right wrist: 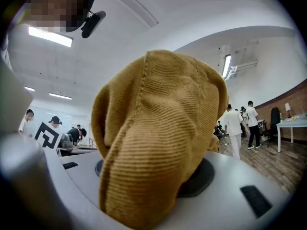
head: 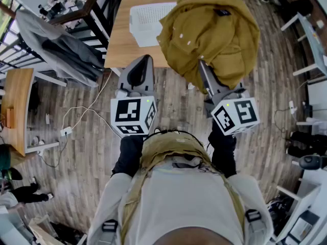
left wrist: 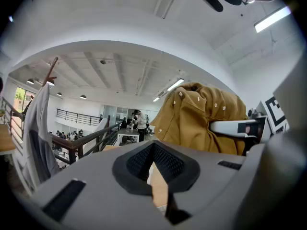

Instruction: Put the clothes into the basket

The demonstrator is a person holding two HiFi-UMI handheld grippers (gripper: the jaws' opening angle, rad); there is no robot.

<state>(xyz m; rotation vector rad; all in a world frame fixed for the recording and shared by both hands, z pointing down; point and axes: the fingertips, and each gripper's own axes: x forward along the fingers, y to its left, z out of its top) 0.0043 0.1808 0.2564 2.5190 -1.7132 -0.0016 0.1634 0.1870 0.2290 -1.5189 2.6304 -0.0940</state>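
The mustard corduroy jacket (head: 214, 34) hangs bunched in the air, directly above and just right of the white perforated basket (head: 140, 22), and covers the basket's right edge. The right gripper (head: 203, 70) is clamped on a thick fold of this fabric; the cloth fills the space between its jaws and holds them partly apart. The jacket is probably held this high so that its hem clears the basket rim before lowering. The basket stands on the wooden table (head: 125, 45), near its front edge and within reach. The left gripper (head: 144, 63) hovers in front of the basket with its jaws drawn narrow and nothing between them, likely in reserve to gather trailing cloth. A grey garment (head: 56, 45) hangs on a rail well to the left of the basket. No brand or text is legible: the jacket's dark collar tag (head: 222, 13) is too small to read, and the gripper cubes carry only square markers.
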